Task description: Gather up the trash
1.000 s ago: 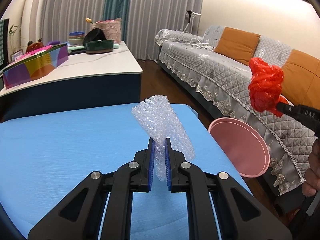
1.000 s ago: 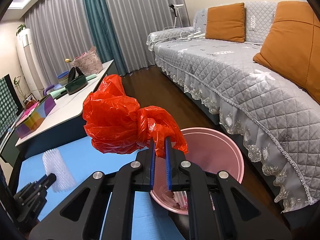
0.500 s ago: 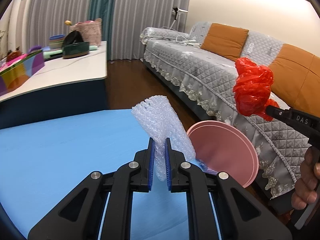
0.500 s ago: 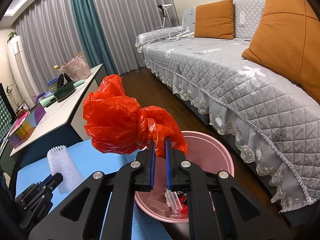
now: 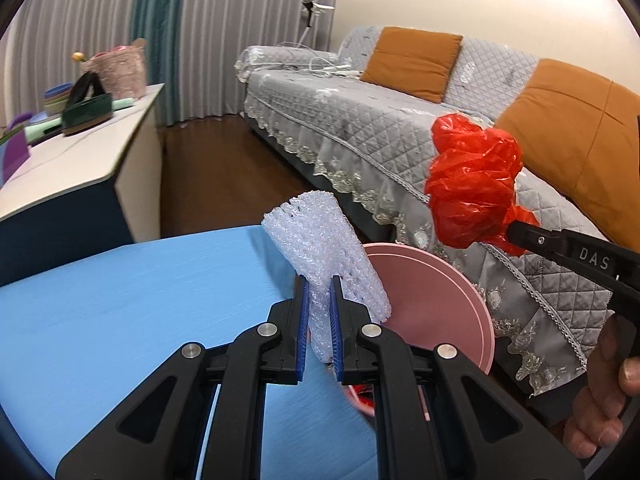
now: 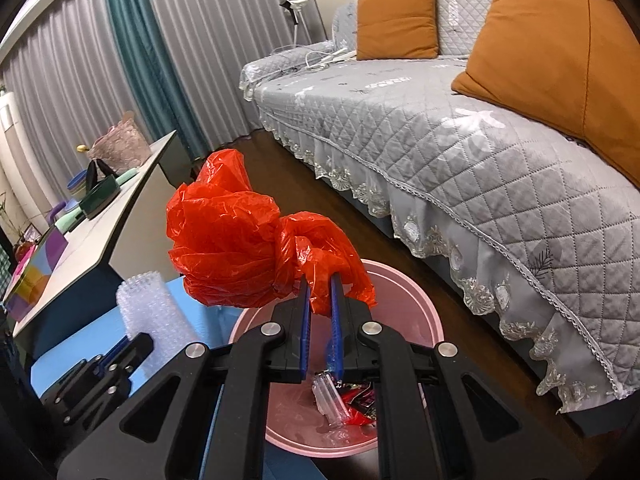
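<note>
My left gripper (image 5: 319, 308) is shut on a sheet of clear bubble wrap (image 5: 324, 248) and holds it at the right edge of the blue table (image 5: 120, 312), beside the pink bin (image 5: 436, 308). My right gripper (image 6: 319, 300) is shut on a crumpled red plastic bag (image 6: 236, 248) and holds it above the pink bin (image 6: 416, 304). The bin holds some clear plastic and red wrappers (image 6: 344, 400). The red bag (image 5: 472, 188) and the right gripper (image 5: 516, 232) also show in the left wrist view. The bubble wrap (image 6: 152, 312) and the left gripper show in the right wrist view.
A grey quilted sofa (image 6: 460, 128) with orange cushions (image 6: 396, 20) stands right of the bin. A white sideboard (image 5: 76, 160) with a basket, bowls and a colourful box stands to the left. Dark wood floor (image 5: 216, 176) lies between them.
Both grippers have moved right toward the pink bin with their loads. The bin now lies under the red bag, and its contents have come into view.
</note>
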`<state>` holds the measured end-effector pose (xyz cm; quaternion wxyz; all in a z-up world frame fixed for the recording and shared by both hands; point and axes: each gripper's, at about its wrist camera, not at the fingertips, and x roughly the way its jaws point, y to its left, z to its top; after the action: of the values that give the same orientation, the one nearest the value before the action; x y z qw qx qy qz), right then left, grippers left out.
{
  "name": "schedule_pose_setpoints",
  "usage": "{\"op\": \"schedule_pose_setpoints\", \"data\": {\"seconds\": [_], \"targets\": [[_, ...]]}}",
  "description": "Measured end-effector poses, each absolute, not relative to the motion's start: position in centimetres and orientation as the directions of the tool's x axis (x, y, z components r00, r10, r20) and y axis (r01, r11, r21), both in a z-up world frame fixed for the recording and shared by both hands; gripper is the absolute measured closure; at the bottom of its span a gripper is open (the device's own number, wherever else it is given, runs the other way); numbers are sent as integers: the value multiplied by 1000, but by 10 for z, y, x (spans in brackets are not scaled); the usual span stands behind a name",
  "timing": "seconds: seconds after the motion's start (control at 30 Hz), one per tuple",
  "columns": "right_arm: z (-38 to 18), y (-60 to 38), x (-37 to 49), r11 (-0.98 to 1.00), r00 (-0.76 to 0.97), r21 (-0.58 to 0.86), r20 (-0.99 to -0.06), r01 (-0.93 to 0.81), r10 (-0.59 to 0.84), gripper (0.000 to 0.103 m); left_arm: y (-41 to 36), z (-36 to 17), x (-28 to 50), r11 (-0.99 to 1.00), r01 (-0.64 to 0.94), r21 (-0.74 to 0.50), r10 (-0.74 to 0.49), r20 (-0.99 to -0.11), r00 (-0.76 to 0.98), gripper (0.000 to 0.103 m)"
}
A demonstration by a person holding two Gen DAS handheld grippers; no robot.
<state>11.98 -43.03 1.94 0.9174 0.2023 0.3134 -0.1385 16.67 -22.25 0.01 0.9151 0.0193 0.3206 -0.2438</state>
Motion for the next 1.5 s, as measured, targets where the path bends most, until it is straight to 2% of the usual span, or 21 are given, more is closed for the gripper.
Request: {"op": "schedule_pose_setpoints", "data": {"seconds": [0.17, 0.2, 0.23, 0.27, 0.3, 0.33, 0.47, 0.57, 0.63, 0.73, 0.83, 0.9, 0.93, 1.0, 1.1, 1.5], "targets": [[15, -437, 121, 872, 756, 292, -643, 392, -125, 88, -243, -8, 175, 860, 492, -138, -464, -615, 638, 91], [14, -438, 121, 872, 751, 283, -647, 400, -135, 87, -245, -9, 176, 857, 494, -143, -467, -619, 631, 85], [14, -438, 121, 872, 747, 276, -650, 405, -141, 77, -247, -11, 177, 855, 496, -151, -472, -626, 621, 81], [14, -439, 121, 870, 741, 265, -653, 416, -155, 70, -247, -11, 177, 856, 494, -154, -471, -627, 621, 70], [14, -439, 119, 868, 741, 260, -651, 424, -167, 59, -245, -11, 177, 859, 488, -154, -468, -624, 626, 62], [15, -439, 118, 865, 740, 255, -648, 432, -179, 54, -243, -11, 176, 862, 482, -158, -466, -621, 630, 61], [19, -438, 115, 869, 741, 235, -642, 435, -197, 51, -230, -9, 170, 870, 463, -171, -461, -617, 638, 61], [23, -435, 112, 871, 743, 222, -636, 438, -211, 44, -220, -2, 163, 876, 452, -165, -450, -614, 648, 61], [26, -432, 110, 876, 745, 207, -629, 436, -222, 35, -210, 6, 154, 881, 446, -156, -442, -607, 661, 61], [35, -420, 103, 890, 755, 170, -609, 423, -243, 22, -192, 21, 137, 887, 441, -137, -431, -588, 684, 53], [46, -400, 89, 911, 773, 124, -581, 393, -254, 14, -175, 36, 120, 891, 438, -116, -421, -571, 705, 47], [52, -388, 81, 923, 783, 102, -569, 372, -252, 10, -161, 46, 107, 897, 428, -108, -412, -558, 721, 35], [57, -379, 75, 931, 790, 90, -562, 354, -246, 8, -151, 51, 98, 902, 419, -106, -405, -547, 733, 33], [64, -366, 66, 942, 801, 76, -551, 326, -232, 7, -136, 59, 83, 911, 399, -98, -387, -533, 752, 21], [78, -348, 43, 951, 824, 61, -519, 303, -229, 5, -111, 67, 57, 928, 365, -80, -352, -514, 782, 10], [74, -271, -50, 982, 846, -5, -507, 189, -165, 5, -22, 55, -33, 982, 165, -94, -190, -534, 824, 8]]}}
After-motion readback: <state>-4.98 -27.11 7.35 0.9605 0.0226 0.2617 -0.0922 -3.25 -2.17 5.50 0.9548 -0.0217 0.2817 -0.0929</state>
